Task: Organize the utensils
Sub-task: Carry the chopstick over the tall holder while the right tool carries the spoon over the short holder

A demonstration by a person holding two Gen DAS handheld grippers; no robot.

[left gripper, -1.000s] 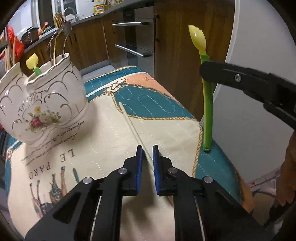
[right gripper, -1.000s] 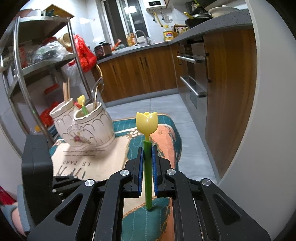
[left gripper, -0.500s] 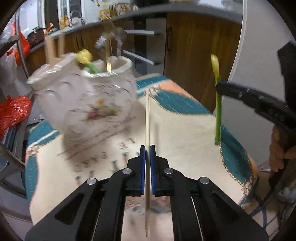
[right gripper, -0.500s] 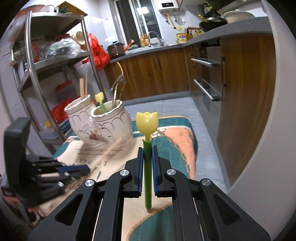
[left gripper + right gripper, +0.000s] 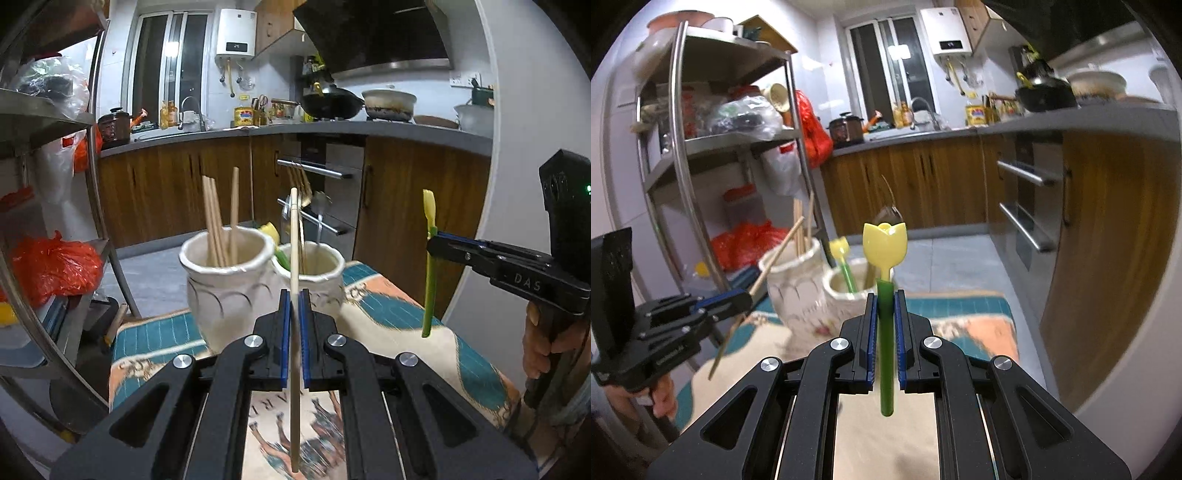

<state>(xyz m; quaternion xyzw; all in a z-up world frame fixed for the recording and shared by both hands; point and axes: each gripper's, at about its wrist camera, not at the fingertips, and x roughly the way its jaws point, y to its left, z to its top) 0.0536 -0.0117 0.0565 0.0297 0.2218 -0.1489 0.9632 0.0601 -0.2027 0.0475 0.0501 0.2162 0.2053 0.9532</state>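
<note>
Blue pads line the left gripper [image 5: 294, 339], and they are pressed together on a pale wooden chopstick [image 5: 294, 266] that stands nearly upright between them, its lower end hanging above the patterned tablecloth [image 5: 388, 325]. The right gripper [image 5: 885, 334] has its own blue pads clamped on the green stem of a tulip-shaped plastic spoon [image 5: 884, 243], yellow head uppermost and clear of the cloth.

Just beyond the left gripper stands a cream ceramic holder with two cups joined side by side. The left cup [image 5: 225, 280] holds several wooden chopsticks [image 5: 218, 225]. The right cup [image 5: 321, 269] holds another yellow-and-green tulip spoon [image 5: 275, 240] and some metal utensils, too blurred to name.

In the left wrist view the right gripper [image 5: 430, 240] shows at the right edge, held by a hand [image 5: 543, 343]. Behind the table run wooden kitchen cabinets [image 5: 166, 192], and a steel shelf rack [image 5: 701, 147] stands to the left.
</note>
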